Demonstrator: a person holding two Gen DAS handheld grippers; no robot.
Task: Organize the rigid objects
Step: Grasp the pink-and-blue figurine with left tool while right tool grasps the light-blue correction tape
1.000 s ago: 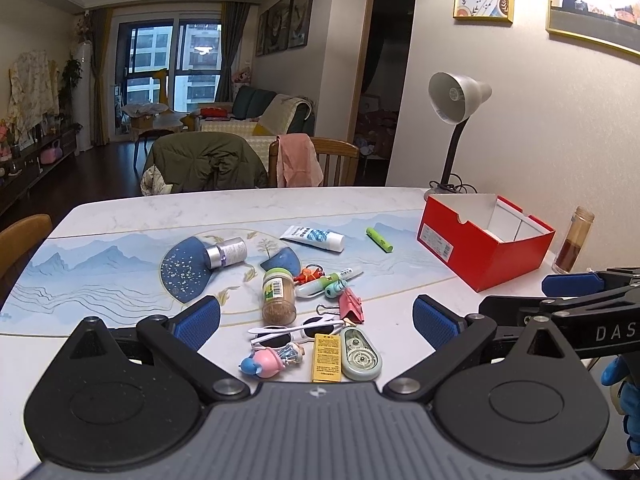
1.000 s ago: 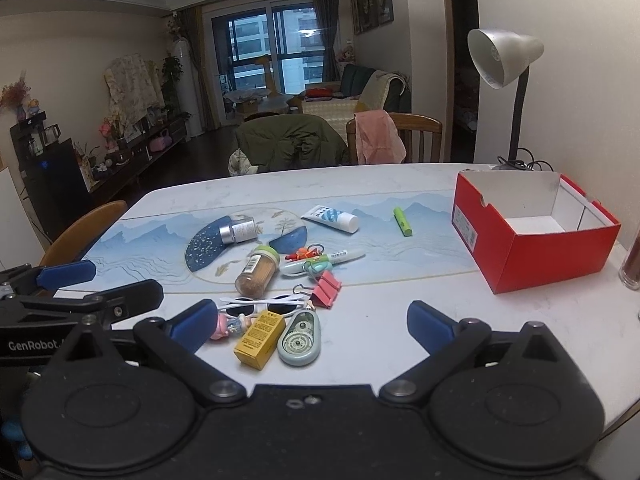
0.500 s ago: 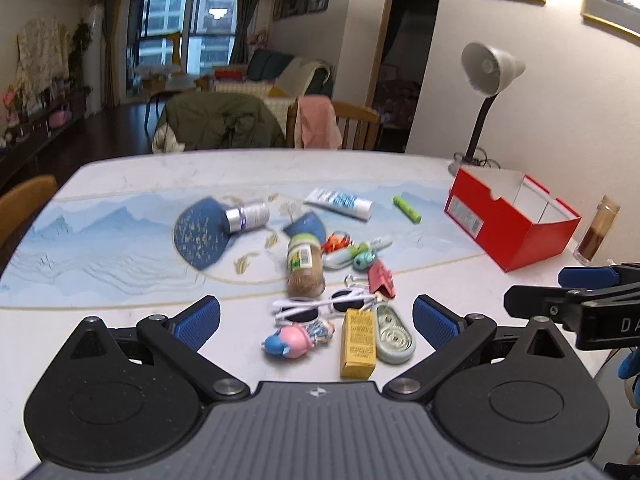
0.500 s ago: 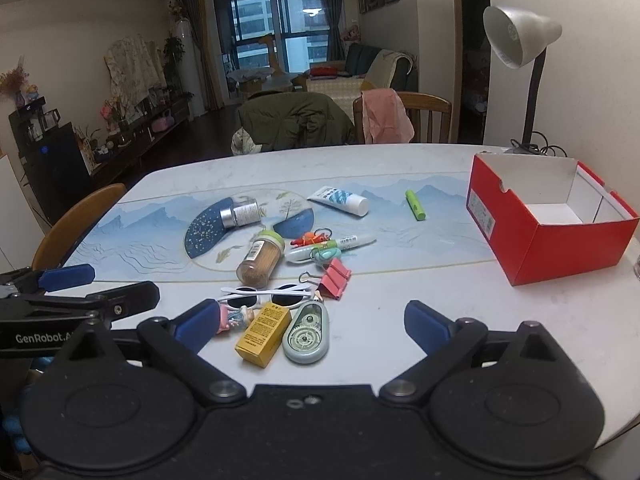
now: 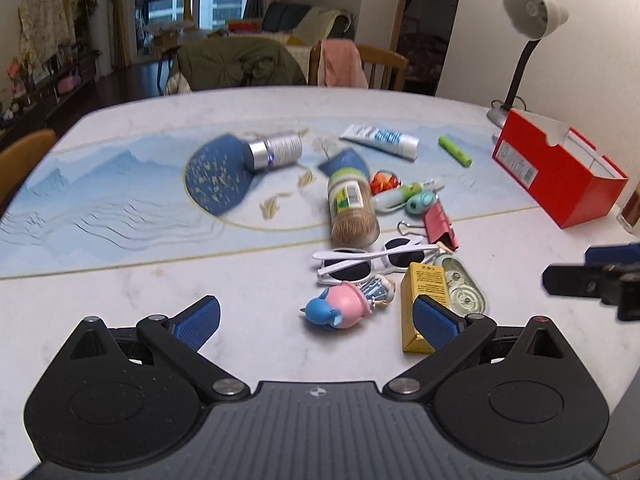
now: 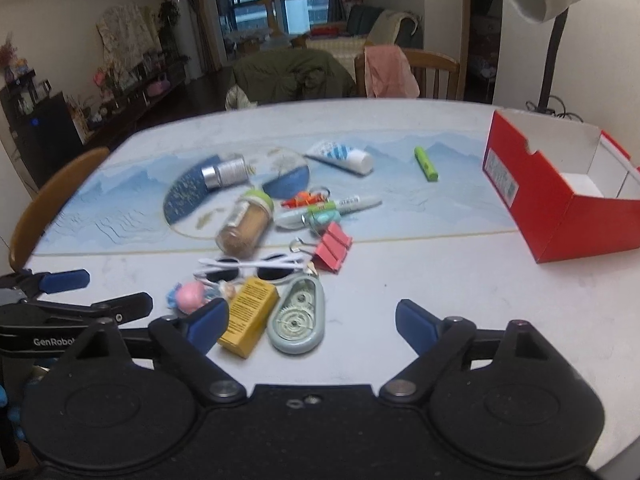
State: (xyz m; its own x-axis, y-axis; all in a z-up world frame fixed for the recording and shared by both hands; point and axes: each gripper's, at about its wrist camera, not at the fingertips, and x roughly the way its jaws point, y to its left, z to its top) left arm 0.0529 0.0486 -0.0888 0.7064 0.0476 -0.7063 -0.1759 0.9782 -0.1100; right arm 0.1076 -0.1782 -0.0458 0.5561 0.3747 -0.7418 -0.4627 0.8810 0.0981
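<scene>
Red box (image 6: 560, 216) sits open, far right on the table (image 6: 440, 288), clutter pile centre with yellow carton (image 6: 249, 322) and toy (image 5: 344, 309) nearest; left gripper (image 5: 316, 320) wide open, empty, right gripper (image 6: 312, 320) just narrowing, likely empty, pile just ahead.

My left gripper (image 5: 316, 322) is black plastic with blue ribbed pads (image 5: 434, 320). Silver pivot screws show. My right gripper (image 6: 312, 322) matches it.

1 red box (image 6: 560, 216), 1 lamp (image 5: 528, 36), 1 sunglasses (image 5: 368, 260), 1 pink binder clip (image 6: 332, 250), 2 jars (image 5: 352, 204)
</scene>
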